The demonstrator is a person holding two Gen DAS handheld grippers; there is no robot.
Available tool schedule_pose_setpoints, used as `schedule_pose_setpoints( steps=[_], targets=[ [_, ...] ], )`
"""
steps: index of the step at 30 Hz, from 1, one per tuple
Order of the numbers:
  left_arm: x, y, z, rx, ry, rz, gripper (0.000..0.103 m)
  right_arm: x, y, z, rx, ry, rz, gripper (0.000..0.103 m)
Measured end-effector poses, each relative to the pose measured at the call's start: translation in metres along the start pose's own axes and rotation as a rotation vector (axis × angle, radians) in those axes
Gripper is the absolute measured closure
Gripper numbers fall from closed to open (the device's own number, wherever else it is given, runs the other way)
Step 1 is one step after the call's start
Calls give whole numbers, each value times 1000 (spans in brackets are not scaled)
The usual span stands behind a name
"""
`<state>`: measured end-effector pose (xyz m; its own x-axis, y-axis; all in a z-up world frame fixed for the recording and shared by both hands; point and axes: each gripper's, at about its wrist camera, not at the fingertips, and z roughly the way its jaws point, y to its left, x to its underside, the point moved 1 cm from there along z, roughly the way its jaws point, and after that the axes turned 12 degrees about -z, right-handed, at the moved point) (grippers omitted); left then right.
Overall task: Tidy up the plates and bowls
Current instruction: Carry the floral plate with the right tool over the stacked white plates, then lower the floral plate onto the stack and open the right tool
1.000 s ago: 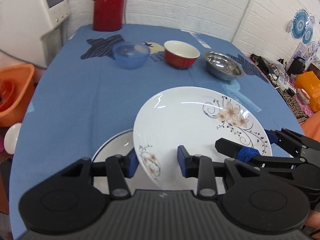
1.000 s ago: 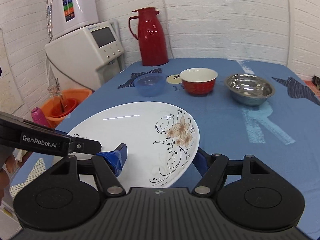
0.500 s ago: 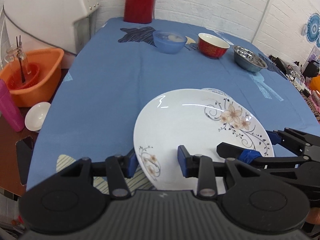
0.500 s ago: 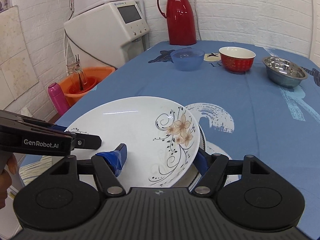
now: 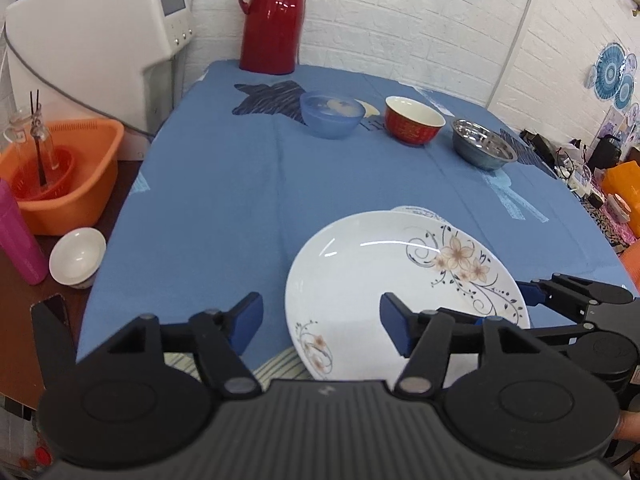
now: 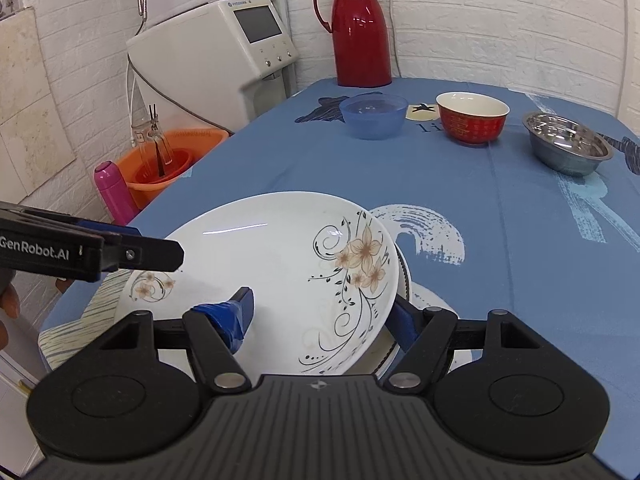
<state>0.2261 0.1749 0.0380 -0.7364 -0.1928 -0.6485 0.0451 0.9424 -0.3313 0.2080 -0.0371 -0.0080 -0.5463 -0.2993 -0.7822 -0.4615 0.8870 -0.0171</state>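
Blue table, flowered plate hiding lower plate, right gripper clamped

The flowered plate looks like glossy glazed ceramic, as does the red bowl. The steel bowl is shiny metal, the blue bowl translucent plastic. The tablecloth is matt blue cloth. The red flask is glossy.
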Motion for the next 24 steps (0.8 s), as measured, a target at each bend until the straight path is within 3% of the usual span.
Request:
schedule_pose_setpoints(
  steps=[9, 16, 20, 24],
  targets=[
    [-4, -6, -5, 38, -17, -30, 39, -13, 4, 5, 2, 103, -125, 46],
    [-5, -3, -8, 51, -27, -51, 39, -12, 5, 11, 108, 133, -230, 45],
    [-2, -2, -9, 58, -21, -55, 39, -10, -4, 15, 82, 143, -181, 46],
    [-2, -2, -8, 54, -14, -57, 39, -9, -14, 16, 115, 120, -135, 47]
  ],
)
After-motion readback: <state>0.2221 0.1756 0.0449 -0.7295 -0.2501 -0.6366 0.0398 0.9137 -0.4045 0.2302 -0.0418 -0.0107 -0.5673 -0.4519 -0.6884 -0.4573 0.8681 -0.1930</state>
